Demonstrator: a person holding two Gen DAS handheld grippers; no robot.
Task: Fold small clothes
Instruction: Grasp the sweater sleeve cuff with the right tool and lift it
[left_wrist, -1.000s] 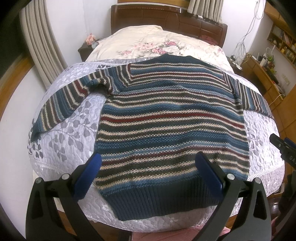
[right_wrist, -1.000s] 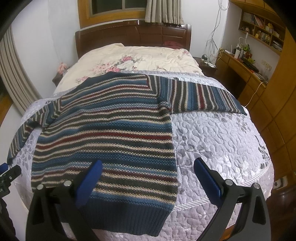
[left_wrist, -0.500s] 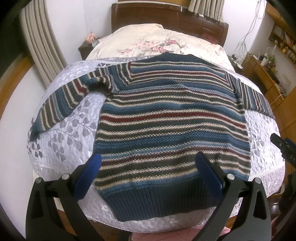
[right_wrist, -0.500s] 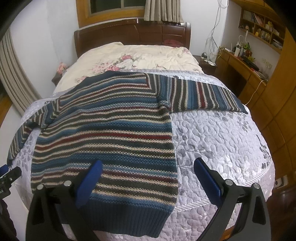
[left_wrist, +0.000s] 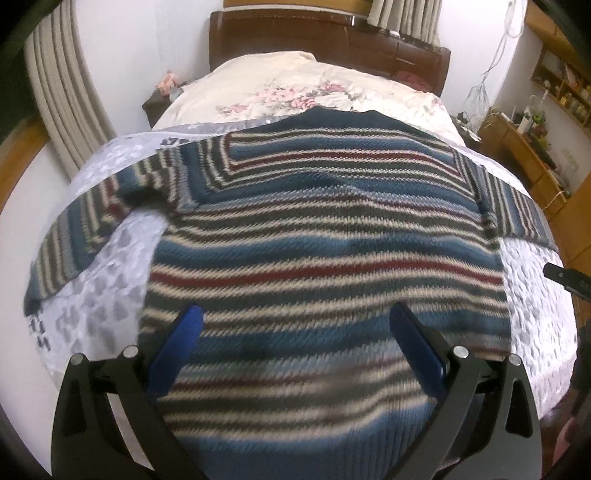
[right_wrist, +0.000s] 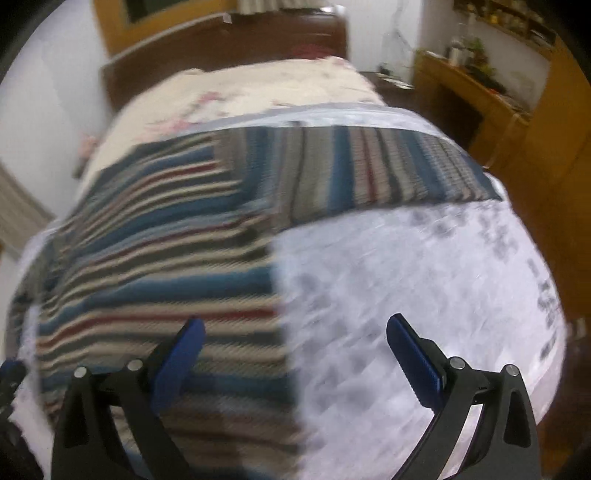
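We see a blue, cream and red striped knit sweater (left_wrist: 325, 236) lying flat across the foot end of the bed with the pale grey leaf-print quilt (right_wrist: 424, 280), sleeves spread toward both side edges. Our left gripper (left_wrist: 295, 347) and right gripper (right_wrist: 295, 350) are both wide apart, holding nothing. We think we should pinch a sleeve near its end and lift it gently over the middle. There is bare quilt on the right side for moving.
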